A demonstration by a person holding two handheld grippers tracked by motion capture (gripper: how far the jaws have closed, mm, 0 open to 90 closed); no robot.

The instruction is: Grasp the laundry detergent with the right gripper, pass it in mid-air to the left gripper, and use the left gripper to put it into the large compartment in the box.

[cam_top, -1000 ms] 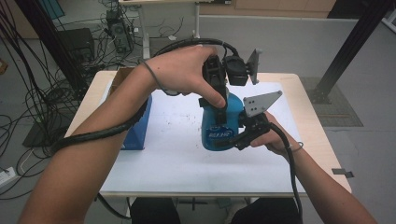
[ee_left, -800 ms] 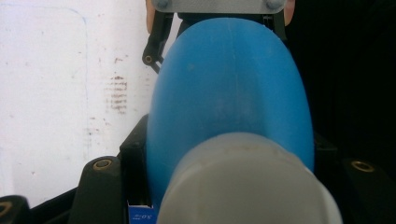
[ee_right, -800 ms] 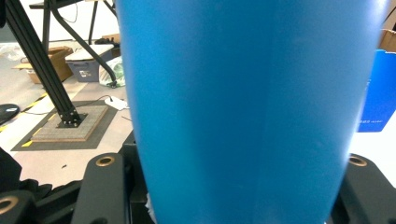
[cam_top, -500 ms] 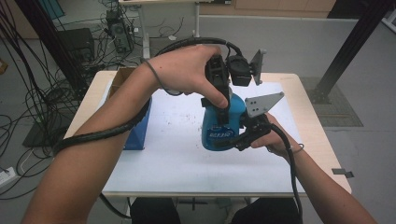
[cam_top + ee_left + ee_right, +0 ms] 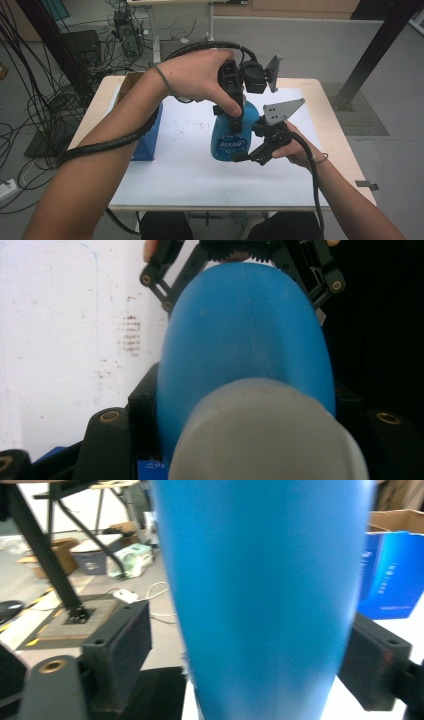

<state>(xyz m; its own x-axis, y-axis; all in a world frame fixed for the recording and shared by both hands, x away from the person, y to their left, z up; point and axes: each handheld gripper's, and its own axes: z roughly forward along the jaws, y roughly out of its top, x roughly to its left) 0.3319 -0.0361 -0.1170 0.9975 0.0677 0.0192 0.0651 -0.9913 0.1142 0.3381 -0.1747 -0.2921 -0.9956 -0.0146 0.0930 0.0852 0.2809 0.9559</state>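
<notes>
Bare forearms are being shown, sleeves absent. A thin band [image 5: 161, 80] is being worn behind the black left gripper [image 5: 233, 112]; brass-coloured screws [image 5: 109, 415] are being displayed beside its jaws.

The bottle [image 5: 231, 136] looks like smooth blue plastic with a matt white cap [image 5: 267, 432]. The table [image 5: 345, 165] edge is pale wood, its sheet [image 5: 180, 165] matt white.

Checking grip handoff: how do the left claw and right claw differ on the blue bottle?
The left claw comes from above and is shut on the blue plastic bottle near its white cap. The right claw comes in level at the lower body; its jaws have just been opening, pads clear of it. Both straddle the bottle.
</notes>
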